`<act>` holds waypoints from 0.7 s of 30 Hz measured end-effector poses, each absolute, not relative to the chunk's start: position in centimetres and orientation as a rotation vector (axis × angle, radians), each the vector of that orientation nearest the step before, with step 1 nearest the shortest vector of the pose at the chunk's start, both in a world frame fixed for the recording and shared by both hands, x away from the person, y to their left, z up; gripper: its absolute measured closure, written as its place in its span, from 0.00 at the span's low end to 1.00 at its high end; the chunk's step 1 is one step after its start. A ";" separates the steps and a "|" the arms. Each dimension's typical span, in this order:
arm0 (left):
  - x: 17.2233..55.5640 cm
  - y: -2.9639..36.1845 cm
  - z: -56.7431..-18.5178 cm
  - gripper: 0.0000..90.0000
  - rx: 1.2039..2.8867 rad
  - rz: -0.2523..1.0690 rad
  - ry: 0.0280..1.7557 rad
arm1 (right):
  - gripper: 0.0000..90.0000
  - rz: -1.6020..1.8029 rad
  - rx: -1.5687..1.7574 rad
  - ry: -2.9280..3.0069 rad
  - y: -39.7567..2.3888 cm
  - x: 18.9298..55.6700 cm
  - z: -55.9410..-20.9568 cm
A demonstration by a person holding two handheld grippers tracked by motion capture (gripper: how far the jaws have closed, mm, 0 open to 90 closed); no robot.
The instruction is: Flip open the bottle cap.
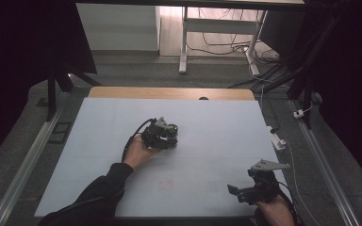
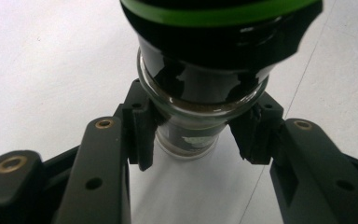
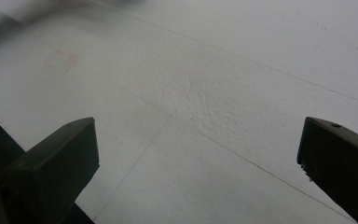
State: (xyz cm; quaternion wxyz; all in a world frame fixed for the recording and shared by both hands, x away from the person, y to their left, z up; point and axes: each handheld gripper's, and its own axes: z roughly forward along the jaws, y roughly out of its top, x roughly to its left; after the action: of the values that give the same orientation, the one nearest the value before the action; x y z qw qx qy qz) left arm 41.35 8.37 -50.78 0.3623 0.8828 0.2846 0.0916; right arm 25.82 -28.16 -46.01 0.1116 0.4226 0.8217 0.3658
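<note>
A glass jar (image 2: 200, 93) with a dark lid ringed in green (image 2: 219, 16) stands between the jaws of my left gripper (image 2: 198, 135). The pads (image 2: 142, 130) press on the glass just below the lid, so the gripper is shut on the jar. In the high view the left gripper (image 1: 162, 134) rests on the white table (image 1: 217, 117) near its middle, held by a hand in a dark sleeve. My right gripper (image 1: 240, 187) hovers at the table's near right corner. Its jaws (image 3: 198, 140) stand wide apart over bare white surface with nothing between them.
A faint pinkish square mark (image 1: 165, 183) lies on the table between the two hands. A white power strip (image 1: 278, 141) and cables lie off the right edge. A wooden strip (image 1: 169, 92) borders the far side, with desk legs and wires beyond.
</note>
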 end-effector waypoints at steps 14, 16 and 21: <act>41.3 8.4 -50.9 0.59 2.268 0.239 0.728 | 0.00 1.169 1.145 2.432 -27.2 26.1 -45.0; 41.3 8.4 -50.9 0.59 2.268 0.240 0.727 | 0.00 1.173 1.124 2.441 -26.8 26.2 -44.9; 41.3 8.4 -50.9 0.59 2.268 0.240 0.725 | 0.00 1.183 1.074 2.452 -25.8 26.5 -44.6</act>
State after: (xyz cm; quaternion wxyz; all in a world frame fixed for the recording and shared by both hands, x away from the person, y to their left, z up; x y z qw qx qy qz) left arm 41.31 8.44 -50.91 0.3654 0.8821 0.2821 0.0933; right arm 26.50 -25.84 -44.58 0.1072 0.3648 0.8330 0.4020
